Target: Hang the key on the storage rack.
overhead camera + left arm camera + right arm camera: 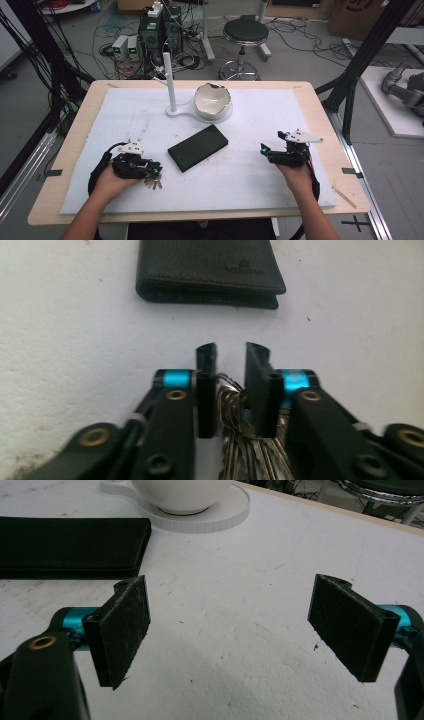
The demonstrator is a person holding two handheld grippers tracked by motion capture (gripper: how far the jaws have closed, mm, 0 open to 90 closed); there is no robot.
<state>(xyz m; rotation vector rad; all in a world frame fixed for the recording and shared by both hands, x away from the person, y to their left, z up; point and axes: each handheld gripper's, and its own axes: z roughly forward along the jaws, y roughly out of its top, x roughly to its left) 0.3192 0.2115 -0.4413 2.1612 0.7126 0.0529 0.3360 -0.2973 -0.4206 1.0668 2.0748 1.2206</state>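
Note:
A bunch of keys (239,440) sits between the jaws of my left gripper (231,352), which is shut on the key ring. In the high view that gripper (157,168) is at the mat's front left, and the keys (154,182) fan out just under its tips. A black leather wallet (198,147) lies flat mid-mat, a short way ahead of the left gripper's jaws (210,270). My right gripper (272,141) is at the front right. It is open, its jaws wide apart over bare mat (230,625), and the wallet's end (70,547) lies to its left.
A white bowl (213,101) rests on the round base (220,515) of a white stand with an upright post (170,82) at the back of the white mat (280,110). The wooden table edge (325,115) frames the mat. A stool (245,32) and cables are on the floor beyond.

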